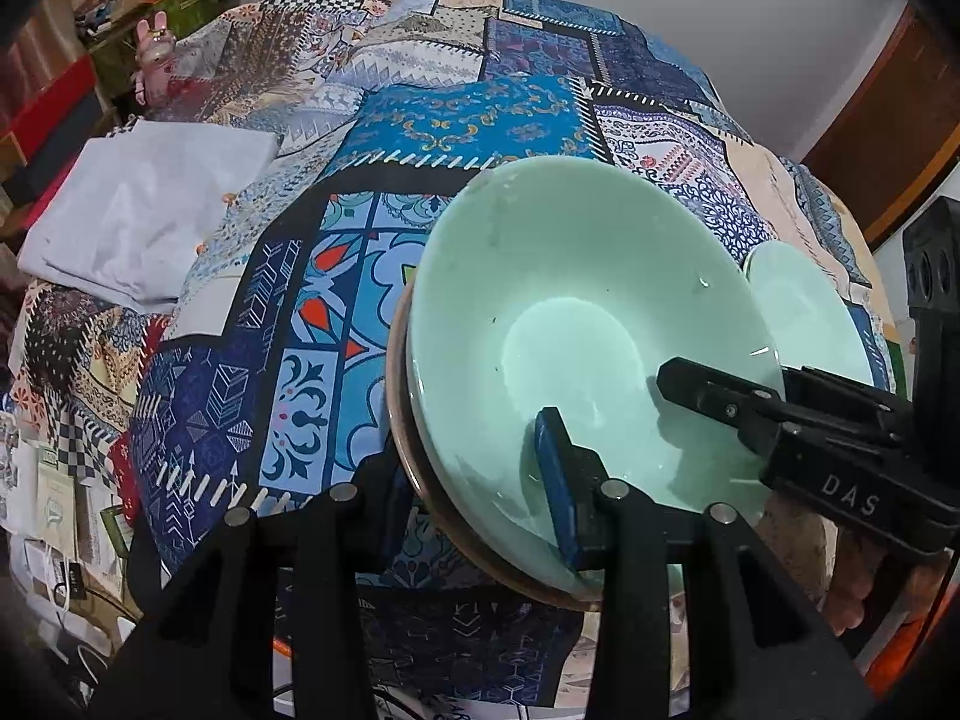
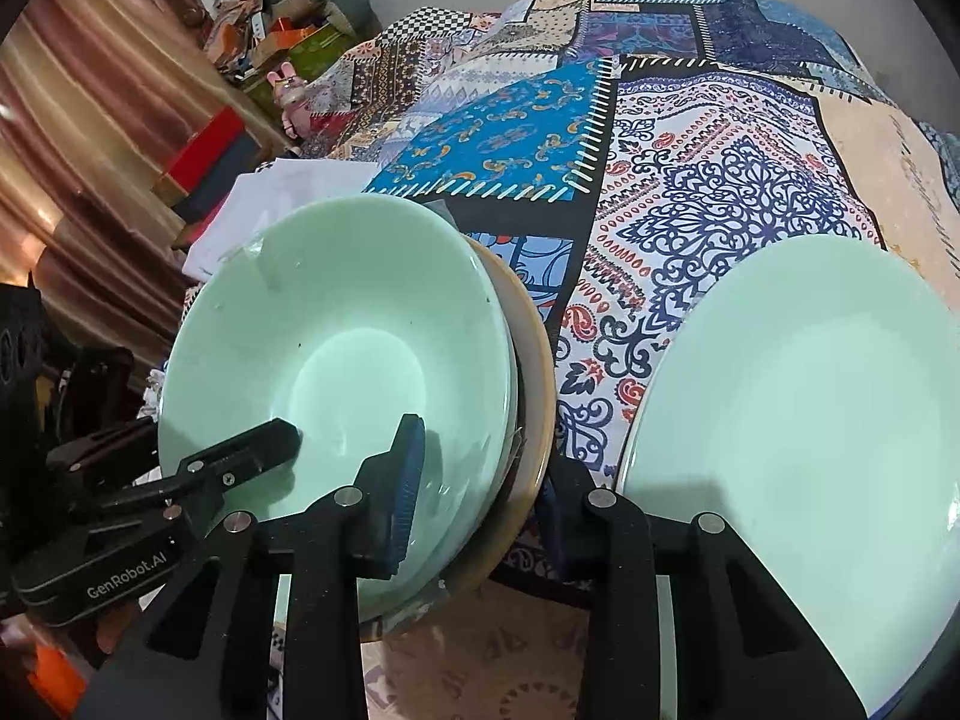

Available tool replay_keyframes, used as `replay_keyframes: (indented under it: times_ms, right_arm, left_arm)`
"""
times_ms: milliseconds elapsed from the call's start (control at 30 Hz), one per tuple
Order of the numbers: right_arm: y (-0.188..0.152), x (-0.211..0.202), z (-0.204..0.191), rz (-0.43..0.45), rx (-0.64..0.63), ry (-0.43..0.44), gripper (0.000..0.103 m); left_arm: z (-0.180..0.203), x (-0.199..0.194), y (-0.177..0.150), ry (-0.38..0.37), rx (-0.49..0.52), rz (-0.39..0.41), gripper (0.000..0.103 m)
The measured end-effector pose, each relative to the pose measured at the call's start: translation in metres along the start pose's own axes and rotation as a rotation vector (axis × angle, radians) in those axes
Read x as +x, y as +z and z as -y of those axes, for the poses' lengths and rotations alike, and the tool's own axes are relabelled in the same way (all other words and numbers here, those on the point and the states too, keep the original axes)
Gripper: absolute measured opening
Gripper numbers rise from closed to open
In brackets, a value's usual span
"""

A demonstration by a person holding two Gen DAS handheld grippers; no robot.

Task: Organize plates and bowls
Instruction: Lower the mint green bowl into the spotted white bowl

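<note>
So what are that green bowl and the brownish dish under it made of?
The green bowl looks like glazed ceramic or milk glass: smooth, glossy, with light glinting off its rim. The brownish dish beneath shows only its edge, tan and duller, perhaps stoneware or wood; I cannot tell which.

Pale mint-green bowl [image 1: 576, 324], plain, no pattern, sitting in a tan-brown rimmed dish [image 2: 534, 384]. Mint-green plate [image 2: 798, 450], plain too. Patchwork cloth [image 1: 468, 120] on the bench: bright blue panel with gold scrolls, white stitch marks on black borders, navy paisley on white, checkerboard patch. White folded cloth [image 1: 150, 210]. Black fingers [image 2: 384, 516] with blue pads. Pink rabbit toy [image 1: 153, 48].
</note>
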State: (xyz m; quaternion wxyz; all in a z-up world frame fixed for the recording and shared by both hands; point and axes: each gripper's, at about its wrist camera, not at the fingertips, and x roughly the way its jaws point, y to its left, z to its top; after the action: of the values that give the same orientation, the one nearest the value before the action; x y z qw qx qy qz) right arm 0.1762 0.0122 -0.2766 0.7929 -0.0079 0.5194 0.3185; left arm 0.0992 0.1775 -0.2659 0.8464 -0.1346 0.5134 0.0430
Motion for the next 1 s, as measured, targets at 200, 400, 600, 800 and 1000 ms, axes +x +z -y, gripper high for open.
replay_keyframes:
  times_ms: [200, 400, 600, 800, 1000]
  right_arm:
    - [-0.001, -0.004, 0.003, 0.011, 0.015, -0.002, 0.030]
    - [0.000, -0.014, 0.004, 0.039, 0.022, -0.004, 0.029]
    - [0.001, -0.029, 0.003, 0.077, 0.014, -0.015, 0.029]
    - [0.003, -0.048, 0.005, 0.124, 0.020, -0.030, 0.029]
    - [0.003, -0.071, 0.015, 0.166, 0.041, -0.049, 0.029]
  left_arm:
    - [0.004, -0.005, 0.003, -0.007, 0.009, 0.019, 0.039]
    - [0.008, -0.009, 0.003, -0.016, 0.007, 0.027, 0.039]
    - [0.015, -0.023, 0.008, -0.032, 0.005, 0.048, 0.039]
    - [0.030, -0.036, 0.014, -0.037, 0.040, 0.071, 0.039]
    - [0.053, -0.043, 0.019, -0.061, 0.066, 0.089, 0.039]
